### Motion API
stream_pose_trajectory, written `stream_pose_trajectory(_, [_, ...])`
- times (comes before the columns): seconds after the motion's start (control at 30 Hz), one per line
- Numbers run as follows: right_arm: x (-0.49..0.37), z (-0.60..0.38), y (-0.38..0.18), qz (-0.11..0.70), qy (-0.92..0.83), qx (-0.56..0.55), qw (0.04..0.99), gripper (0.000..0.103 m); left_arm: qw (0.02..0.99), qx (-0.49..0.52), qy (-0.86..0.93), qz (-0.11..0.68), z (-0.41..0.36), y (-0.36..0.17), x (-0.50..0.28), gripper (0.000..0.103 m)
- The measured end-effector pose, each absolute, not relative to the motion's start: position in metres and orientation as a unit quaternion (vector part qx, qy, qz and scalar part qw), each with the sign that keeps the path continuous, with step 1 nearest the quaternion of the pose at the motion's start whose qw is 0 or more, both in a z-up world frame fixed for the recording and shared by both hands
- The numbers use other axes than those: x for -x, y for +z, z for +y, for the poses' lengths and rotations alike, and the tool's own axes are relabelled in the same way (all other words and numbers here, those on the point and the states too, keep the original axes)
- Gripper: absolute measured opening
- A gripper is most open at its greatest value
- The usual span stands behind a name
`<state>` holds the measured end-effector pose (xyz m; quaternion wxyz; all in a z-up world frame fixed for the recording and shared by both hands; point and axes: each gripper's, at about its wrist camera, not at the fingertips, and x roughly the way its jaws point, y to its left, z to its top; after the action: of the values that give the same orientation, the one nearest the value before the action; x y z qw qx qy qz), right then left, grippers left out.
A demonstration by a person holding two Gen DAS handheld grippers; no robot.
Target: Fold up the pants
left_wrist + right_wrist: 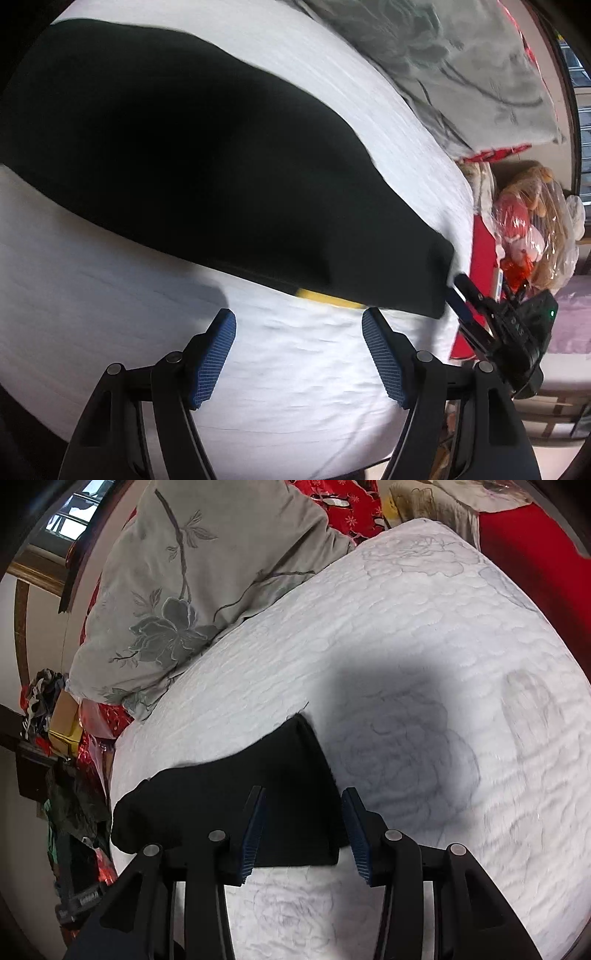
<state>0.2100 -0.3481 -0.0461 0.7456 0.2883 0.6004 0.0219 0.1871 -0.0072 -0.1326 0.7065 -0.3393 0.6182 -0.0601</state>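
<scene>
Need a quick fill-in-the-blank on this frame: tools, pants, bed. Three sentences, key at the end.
1. The pants are ____ in color.
2. The left tool is ____, with nothing between its pads.
3. The pants lie on a ____ quilted bed cover, beside a floral pillow.

Missing words: black; open; white

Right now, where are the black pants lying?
The black pants lie across the white quilted bed, just ahead of both open grippers, with the grey floral pillow beyond.
</scene>
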Motion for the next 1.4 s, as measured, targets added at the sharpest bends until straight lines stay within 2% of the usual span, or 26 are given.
stream_pose_trajectory(0.13, [-0.219,-0.362,-0.052,0.596,0.027,-0.313,0.739,0.049,0.694,0.356,-0.048,0.624,-0.04,-0.156,-0.191,0.07])
stream_pose_trajectory(0.2, [-0.225,-0.366,-0.059,0.594,0.034,-0.332,0.732,0.05,0.703,0.361,-0.031,0.611,-0.054,-0.164,-0.197,0.078])
stream_pose_trajectory(0.37, [-0.242,-0.357,-0.077,0.607,0.071,-0.342,0.714,0.05,0.692,0.401,-0.035,0.599,-0.077,-0.172,-0.204,0.077])
stream_pose_trajectory(0.47, [-0.249,-0.355,-0.081,0.608,0.088,-0.351,0.707,0.05,0.702,0.398,-0.029,0.59,-0.091,-0.173,-0.198,0.081])
stream_pose_trajectory(0.67, [-0.24,-0.374,-0.09,0.592,0.106,-0.416,0.682,0.048,0.707,0.415,-0.03,0.572,-0.111,-0.176,-0.203,0.08])
stream_pose_trajectory(0.73, [-0.235,-0.379,-0.093,0.583,0.107,-0.438,0.676,0.047,0.709,0.419,-0.035,0.567,-0.118,-0.175,-0.209,0.072])
stream_pose_trajectory(0.77, [-0.232,-0.382,-0.094,0.578,0.108,-0.449,0.673,0.047,0.705,0.427,-0.047,0.564,-0.12,-0.176,-0.214,0.055])
stream_pose_trajectory(0.8, [-0.231,-0.383,-0.094,0.575,0.108,-0.456,0.671,0.047,0.698,0.435,-0.064,0.565,-0.121,-0.18,-0.22,0.034])
stream_pose_trajectory(0.87, [-0.228,-0.382,-0.094,0.574,0.108,-0.461,0.668,0.047,0.678,0.456,-0.072,0.572,-0.115,-0.192,-0.224,0.019])
stream_pose_trajectory(0.93, [-0.226,-0.381,-0.094,0.577,0.111,-0.463,0.664,0.048,0.652,0.496,-0.078,0.567,-0.107,-0.205,-0.218,0.018])
stream_pose_trajectory(1.13, [-0.236,-0.366,-0.097,0.585,0.12,-0.448,0.666,0.049,0.662,0.484,-0.074,0.568,-0.113,-0.202,-0.219,0.019])
stream_pose_trajectory(1.2, [-0.24,-0.358,-0.096,0.601,0.117,-0.42,0.67,0.034,0.659,0.485,-0.075,0.57,-0.112,-0.201,-0.224,0.016])
stream_pose_trajectory(1.23, [-0.241,-0.357,-0.095,0.607,0.114,-0.411,0.67,0.015,0.657,0.486,-0.077,0.572,-0.108,-0.198,-0.225,0.014])
stream_pose_trajectory(1.3, [-0.24,-0.358,-0.092,0.61,0.109,-0.405,0.672,0.014,0.649,0.494,-0.081,0.573,-0.1,-0.194,-0.224,0.009])
stream_pose_trajectory(1.4, [-0.239,-0.356,-0.076,0.605,0.112,-0.393,0.684,0.013,0.649,0.497,-0.087,0.569,-0.094,-0.184,-0.224,0.007])
